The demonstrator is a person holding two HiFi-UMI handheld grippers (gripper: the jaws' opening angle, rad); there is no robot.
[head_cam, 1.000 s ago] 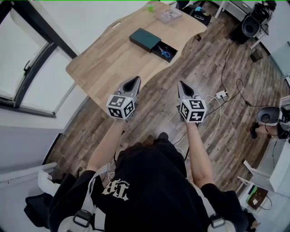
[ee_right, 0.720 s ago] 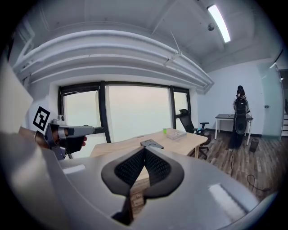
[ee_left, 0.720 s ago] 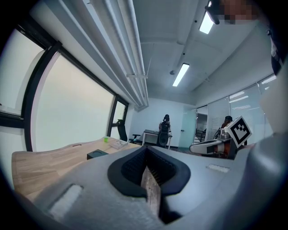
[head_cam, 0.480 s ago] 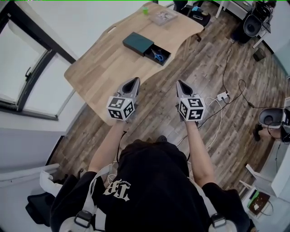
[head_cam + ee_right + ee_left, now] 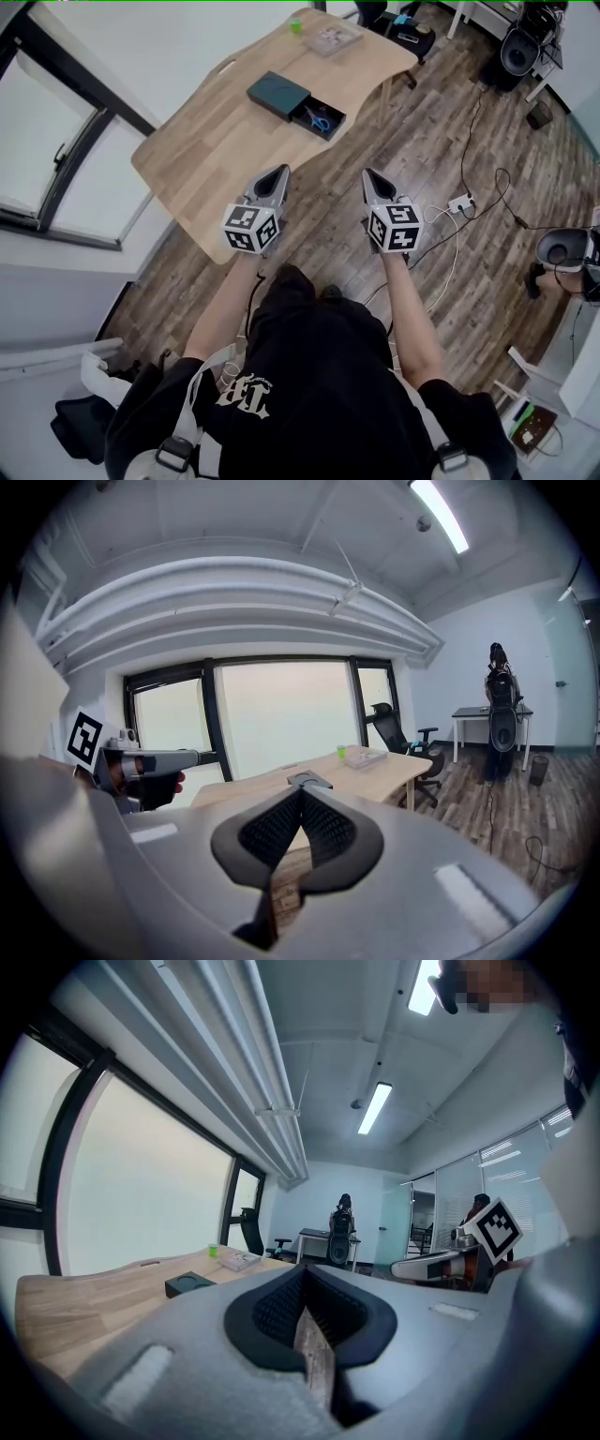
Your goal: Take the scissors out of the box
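Since the box (image 5: 277,94) sits far off, the left gripper (image 5: 279,174) and right gripper (image 5: 368,176) hang pinched together, empty. Scissors (image 5: 319,119) wait inside.

On table (image 5: 211,164): box (image 5: 278,94), scissors (image 5: 320,120) in it; cup (image 5: 295,25), case (image 5: 334,37) behind box at far end.

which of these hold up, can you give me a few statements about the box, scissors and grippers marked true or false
1. The blue-handled scissors lie inside the opened dark green box. True.
2. The left gripper holds the scissors. False: it is shut on nothing, well short of the box.
3. The right gripper is open. False: its jaws are together, with nothing between them.
4. A small green cup stands on the light wooden table. True.
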